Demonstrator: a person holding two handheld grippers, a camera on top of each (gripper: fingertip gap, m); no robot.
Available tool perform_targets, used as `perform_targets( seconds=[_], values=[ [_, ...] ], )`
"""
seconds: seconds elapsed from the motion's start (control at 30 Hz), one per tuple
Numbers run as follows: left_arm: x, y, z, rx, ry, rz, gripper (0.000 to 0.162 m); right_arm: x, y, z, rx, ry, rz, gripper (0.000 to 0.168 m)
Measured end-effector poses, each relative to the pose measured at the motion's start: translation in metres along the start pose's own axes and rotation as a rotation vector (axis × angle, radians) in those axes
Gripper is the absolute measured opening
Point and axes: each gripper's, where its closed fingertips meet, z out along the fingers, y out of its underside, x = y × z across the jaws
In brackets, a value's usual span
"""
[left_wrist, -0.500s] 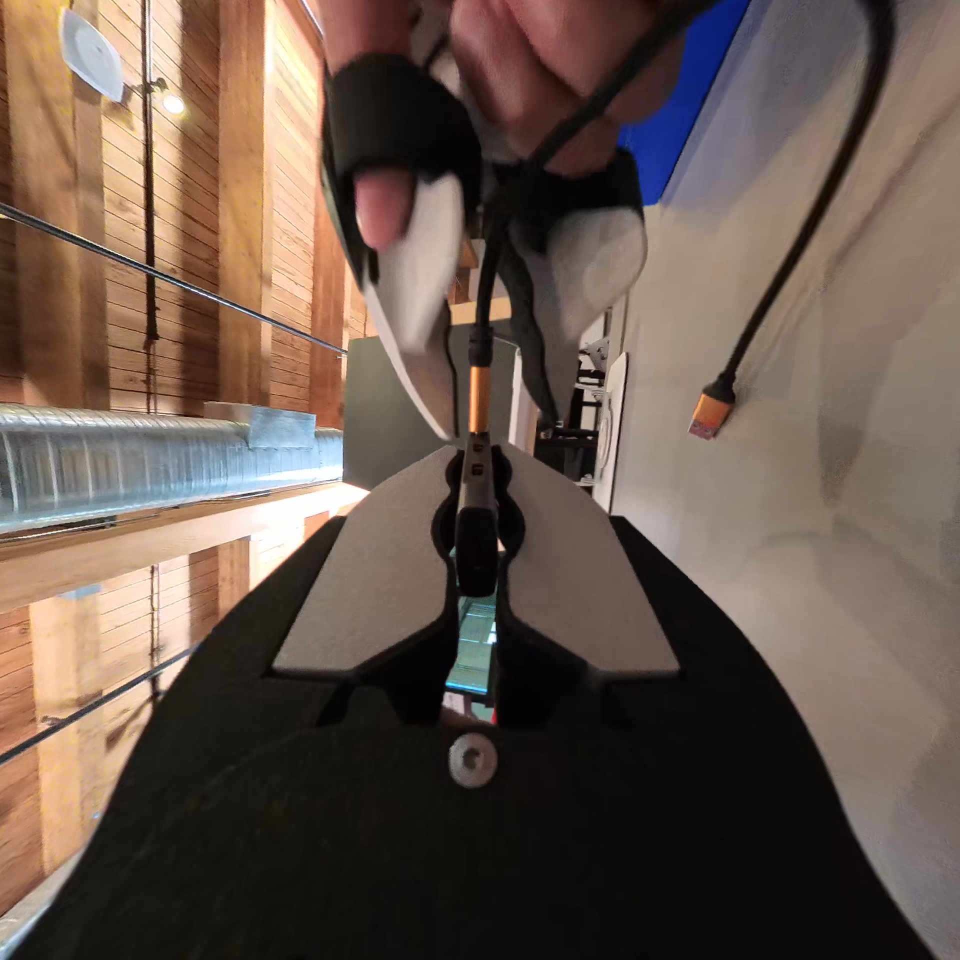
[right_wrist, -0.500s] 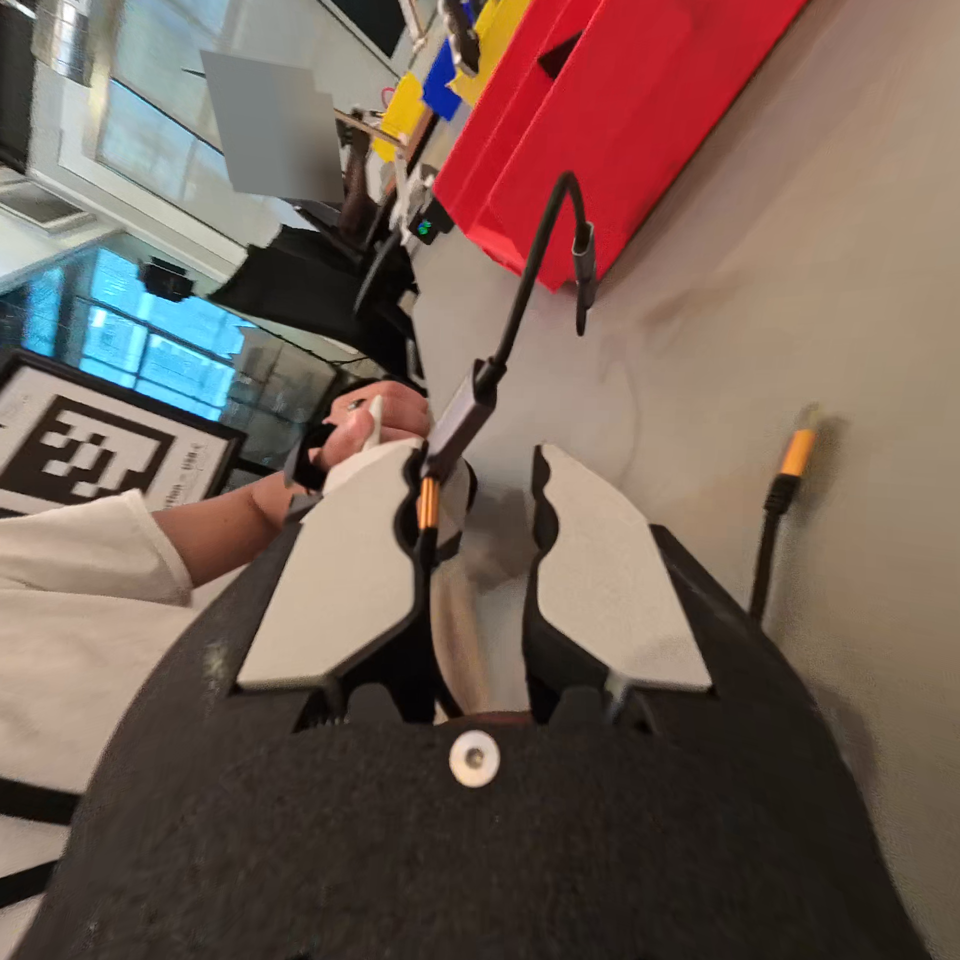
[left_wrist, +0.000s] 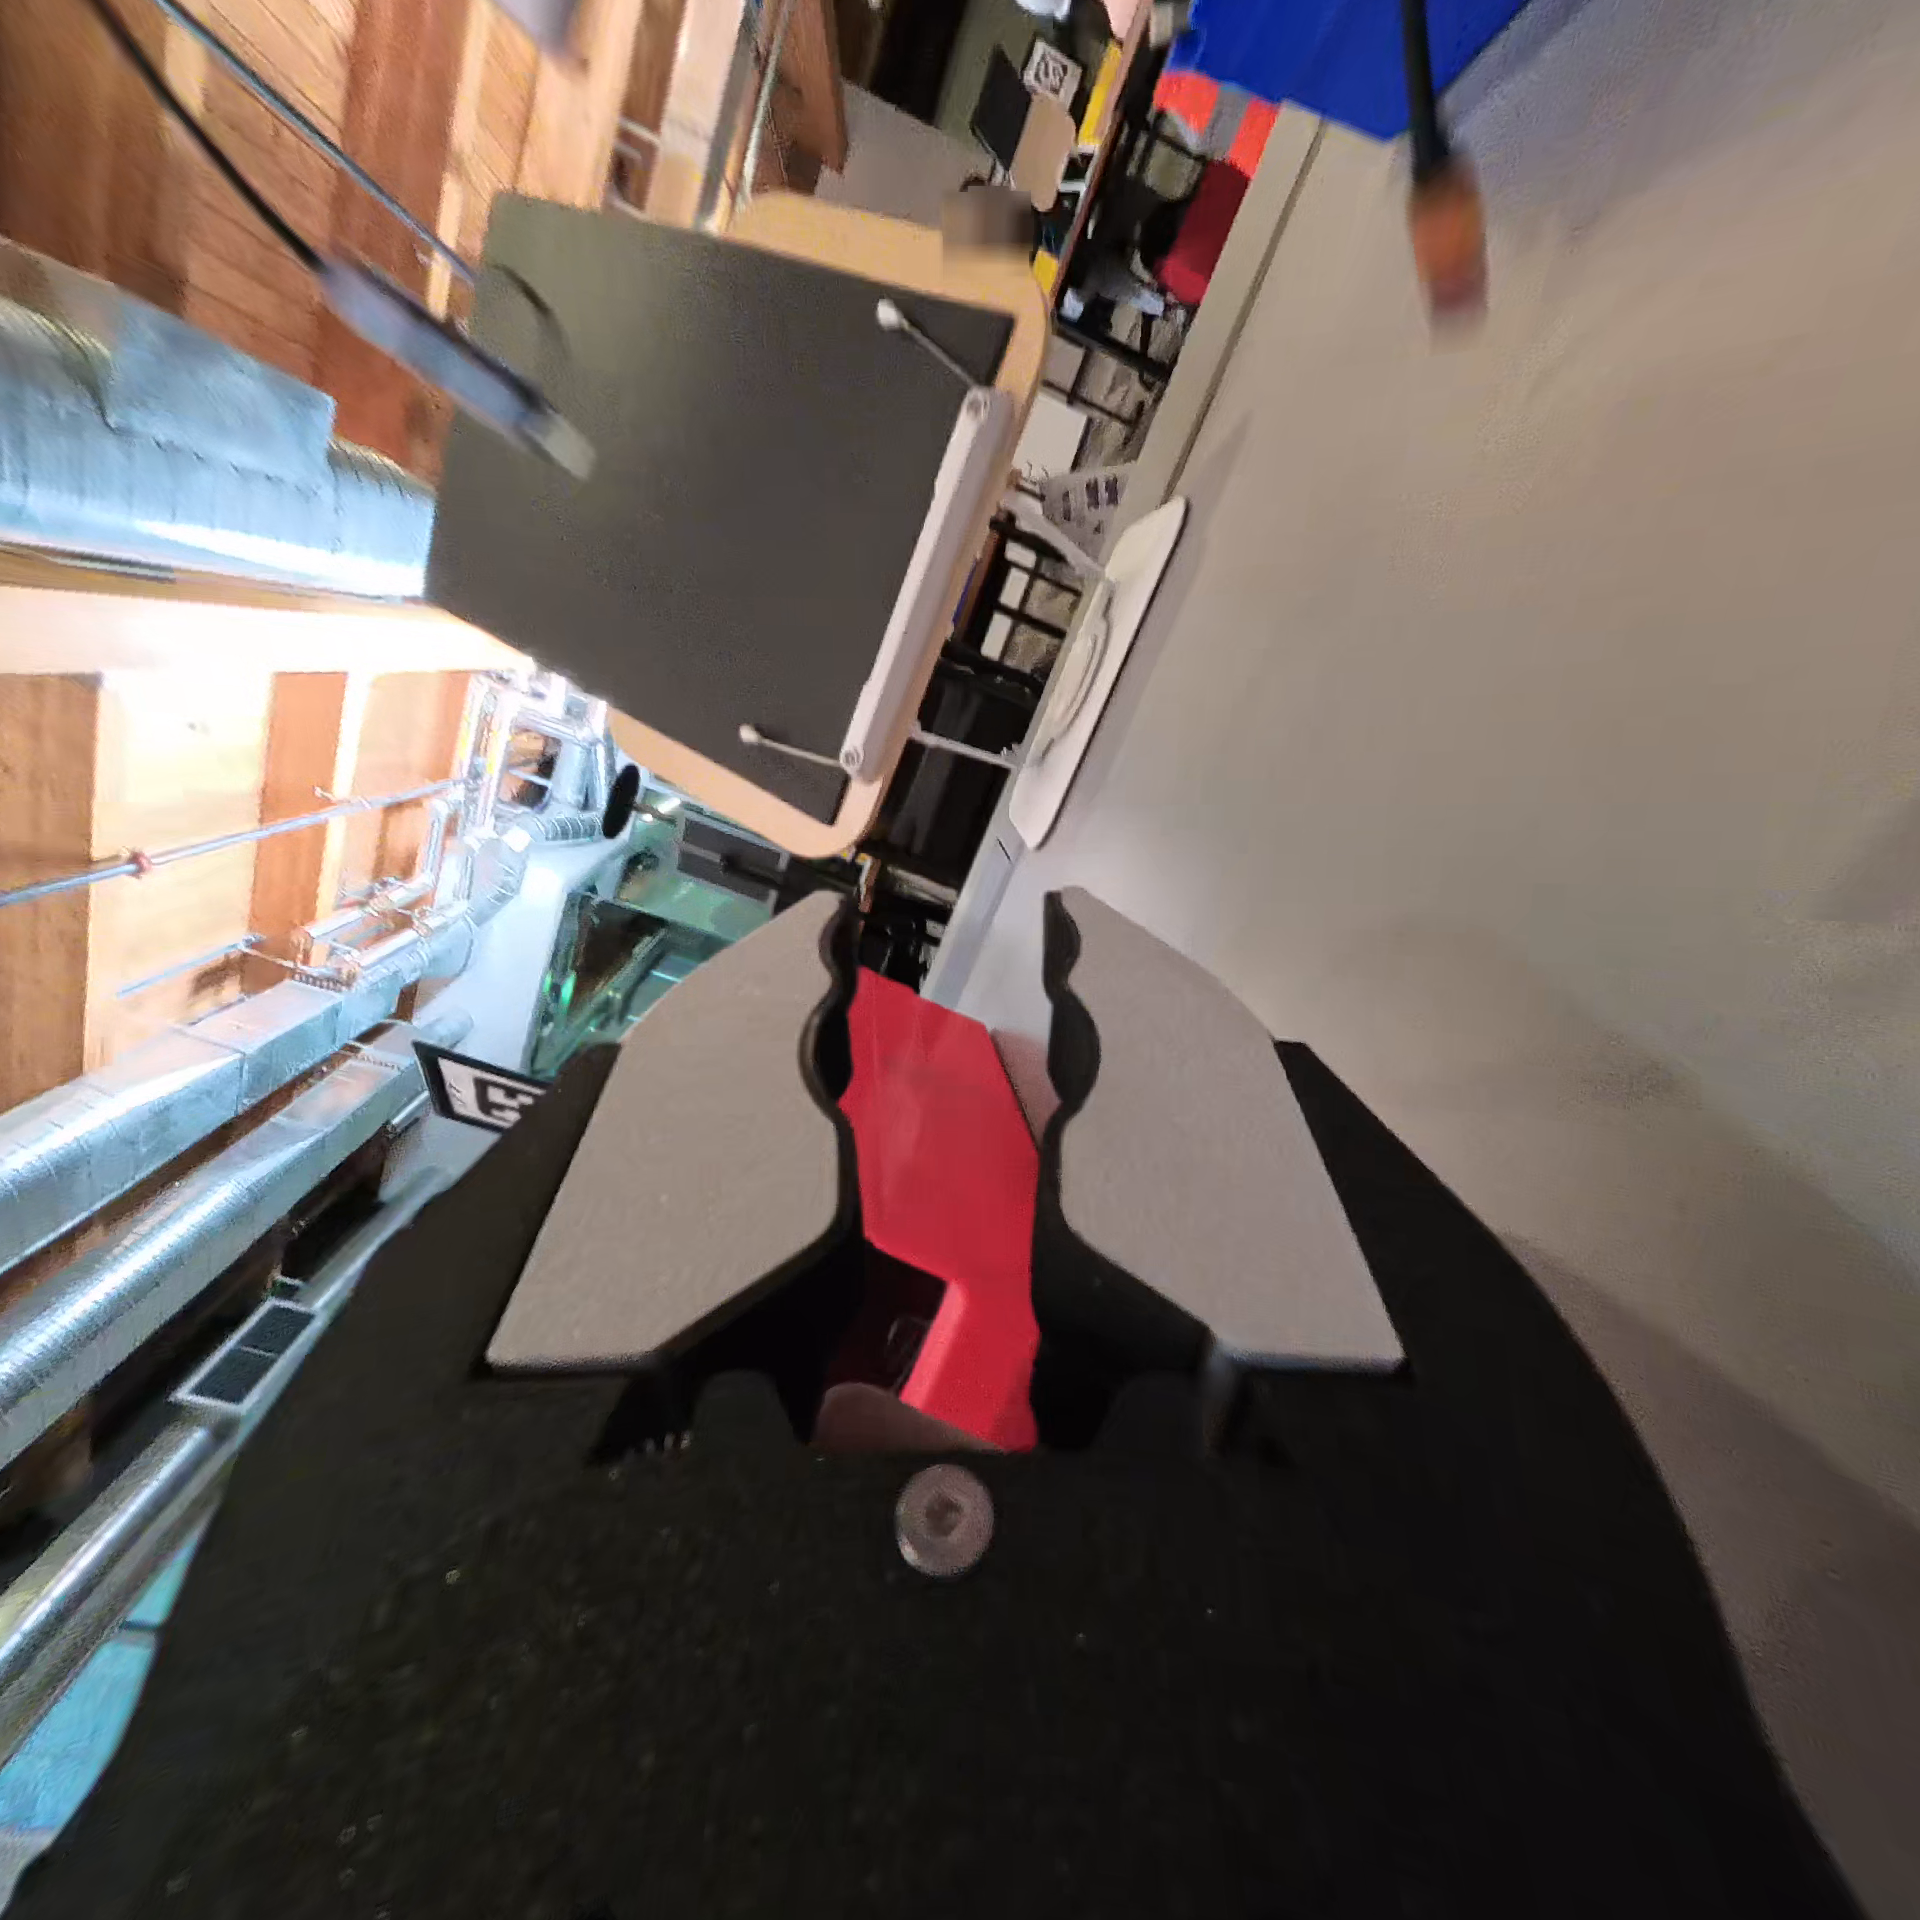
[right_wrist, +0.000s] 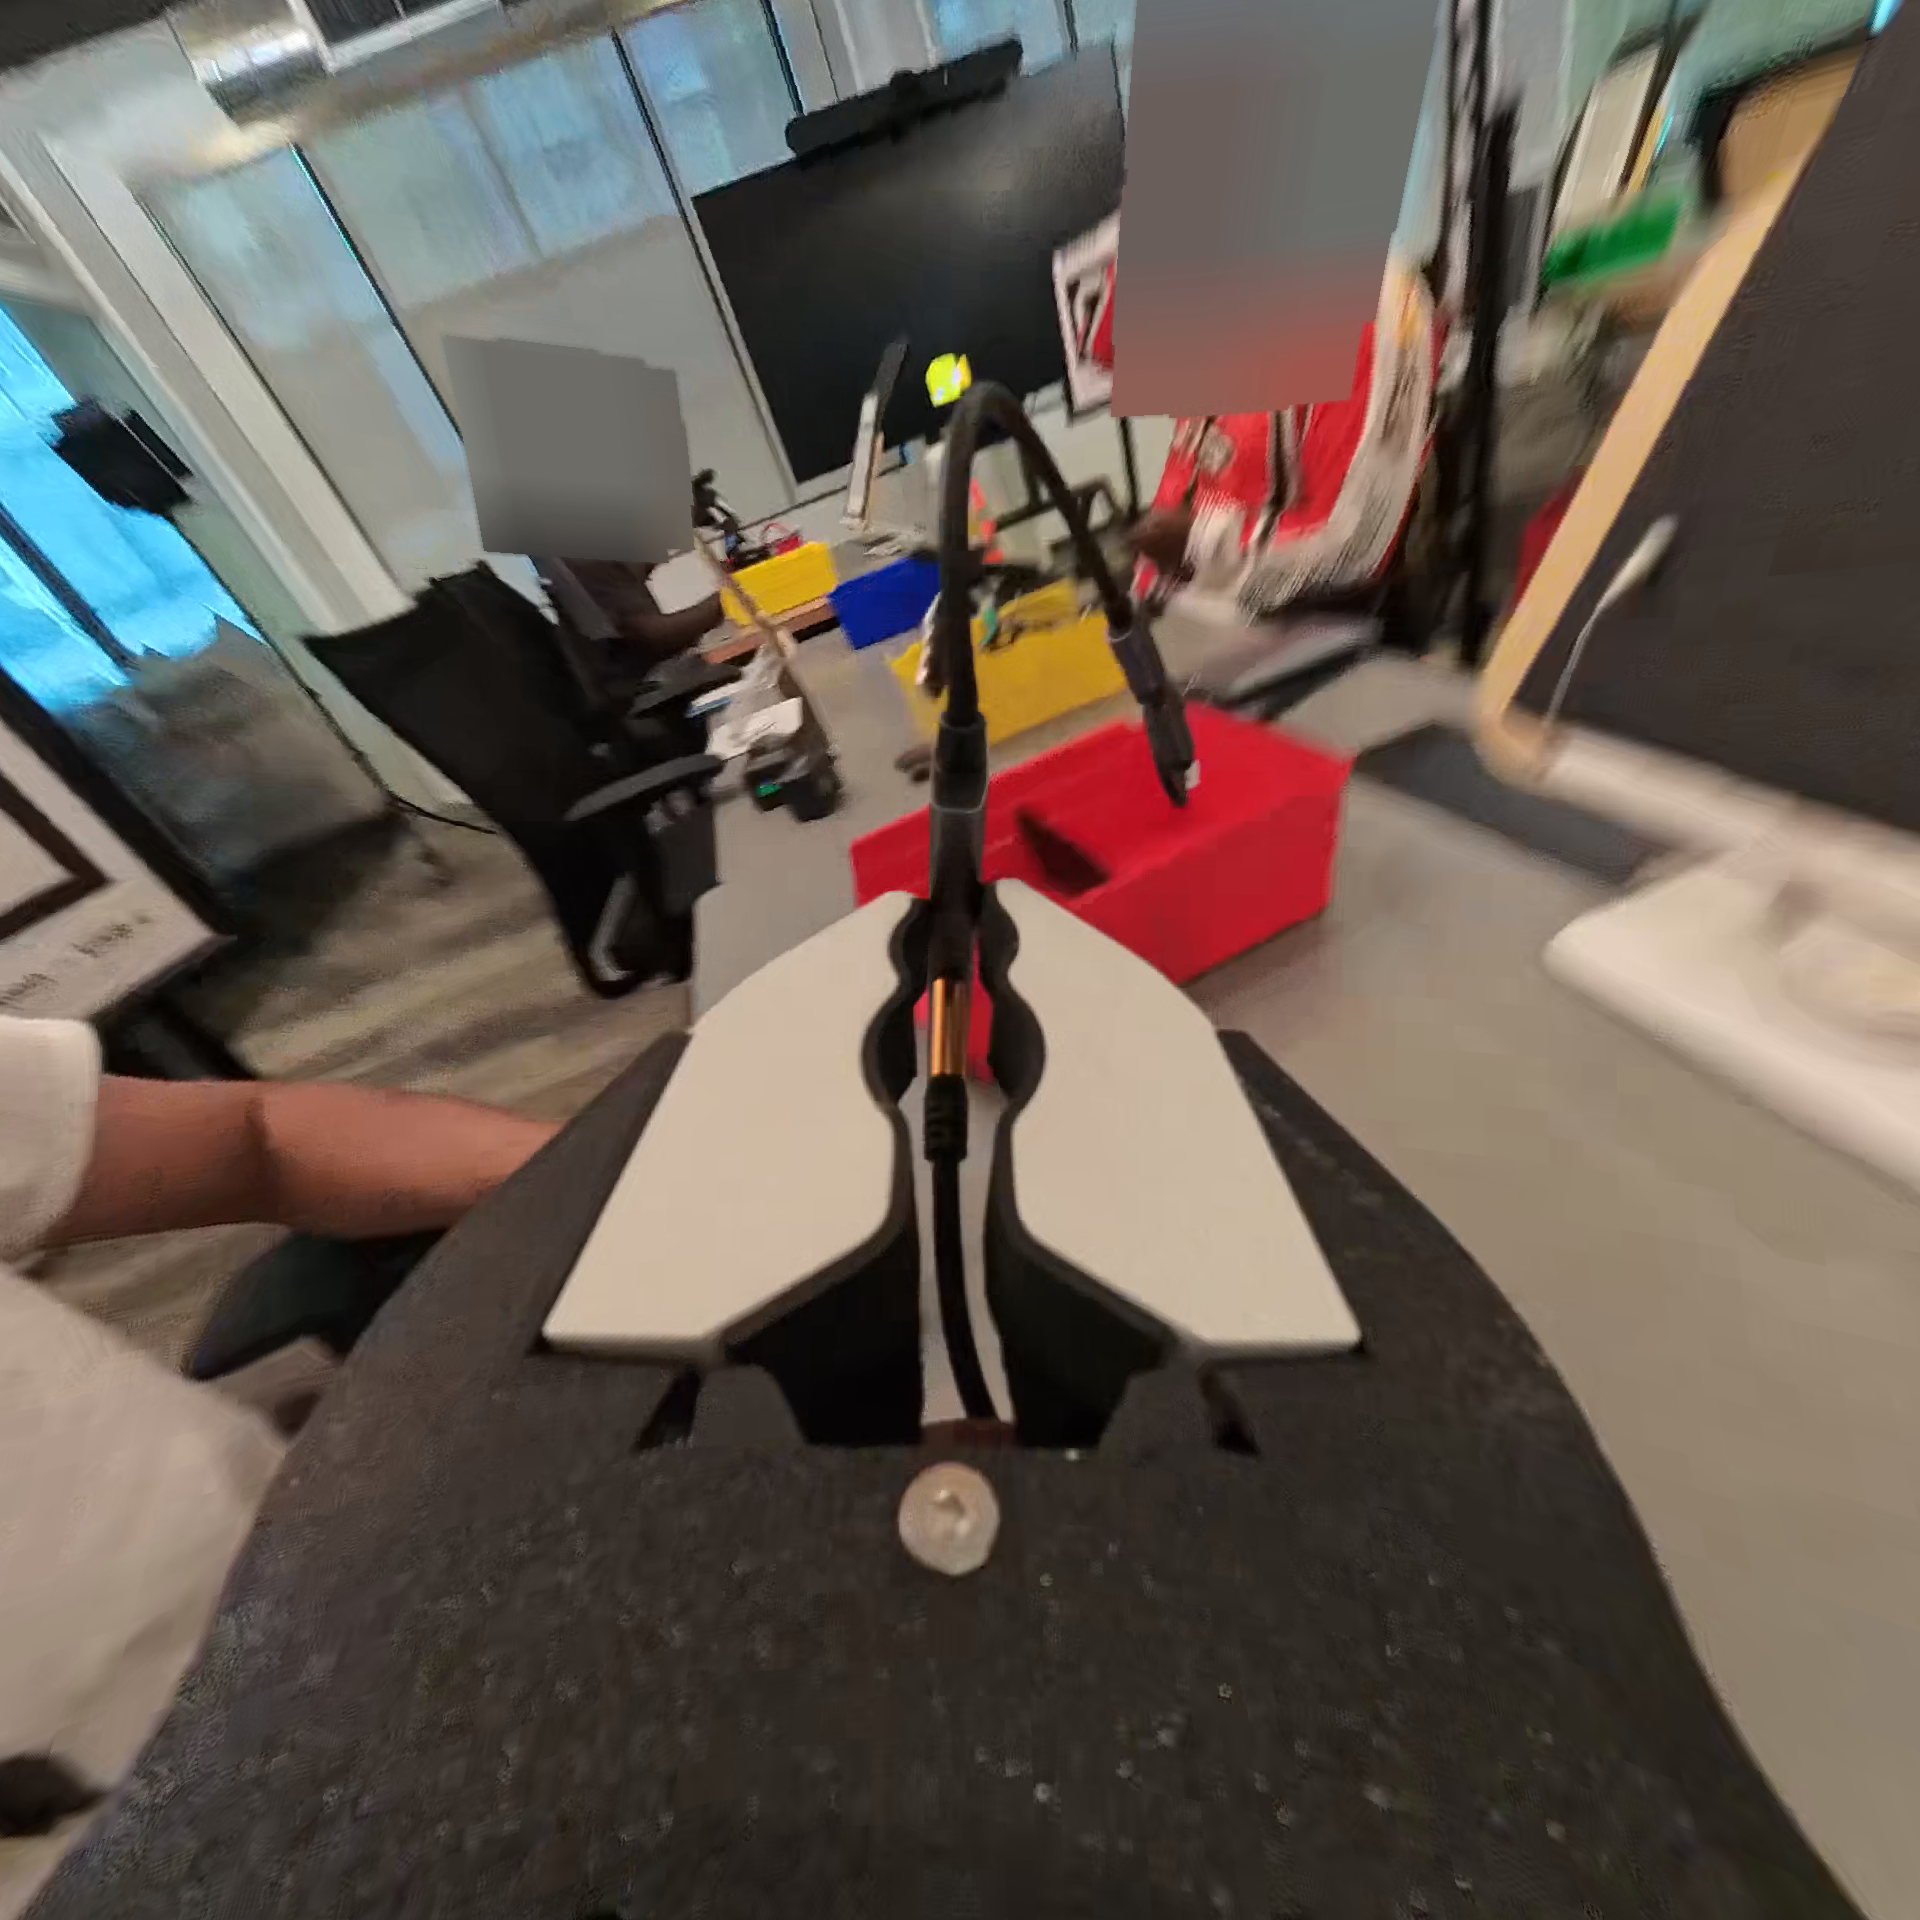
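My right gripper (right_wrist: 956, 920) is shut on a black cable at its gold-collared plug (right_wrist: 948, 1029). The plug sits in a grey adapter (right_wrist: 956, 831), which sticks out past the fingertips. The adapter's short black lead (right_wrist: 1023, 436) arcs up and down to a free plug (right_wrist: 1172, 743) hanging over a red bin (right_wrist: 1195, 894). My left gripper (left_wrist: 945, 925) is open and empty, with the red bin (left_wrist: 935, 1122) showing between its fingers. In the left wrist view a blurred orange plug (left_wrist: 1447, 249) hangs at the top right, and a blurred grey adapter (left_wrist: 457, 364) is at the upper left.
The grey table (right_wrist: 1455, 1143) carries a white tray (right_wrist: 1714, 987) on the right. A black divider panel with a wooden edge (left_wrist: 717, 520) stands behind. Yellow bins (right_wrist: 1023, 665) and a blue bin (right_wrist: 883, 603) lie beyond the red bin. A person's forearm (right_wrist: 312, 1153) reaches in at left. My right fingertips sit around 25 cm from my left ones.
My left gripper has let go of the cable plug and opened. My right gripper has shut on that plug and swung with it towards the red bin. Both views have turned.
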Motion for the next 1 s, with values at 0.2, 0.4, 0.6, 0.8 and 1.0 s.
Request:
perform_targets(
  seconds=[0.2, 0.4, 0.6, 0.8, 1.0],
  values=[
    [-0.004, 0.011, -0.002, -0.016, -0.019, 0.064, 0.027, 0.028, -0.169, -0.055, 0.079, 0.157, -0.330, 0.009],
    [-0.006, 0.006, -0.006, 0.003, -0.023, 0.083, 0.025, 0.139, -0.165, -0.111, 0.144, 0.220, -0.103, 0.008],
    [-0.002, 0.010, -0.007, 0.000, -0.002, 0.094, 0.023, 0.245, -0.050, -0.175, 0.210, 0.401, 0.137, 0.008],
    [0.004, 0.014, 0.001, -0.009, 0.029, 0.079, 0.021, 0.285, 0.053, -0.194, -0.232, 0.575, 0.109, 0.009],
    [0.017, 0.011, 0.008, -0.004, 0.061, 0.085, 0.021, 0.287, 0.125, -0.173, -0.670, 0.533, 0.043, 0.010]
  ],
)
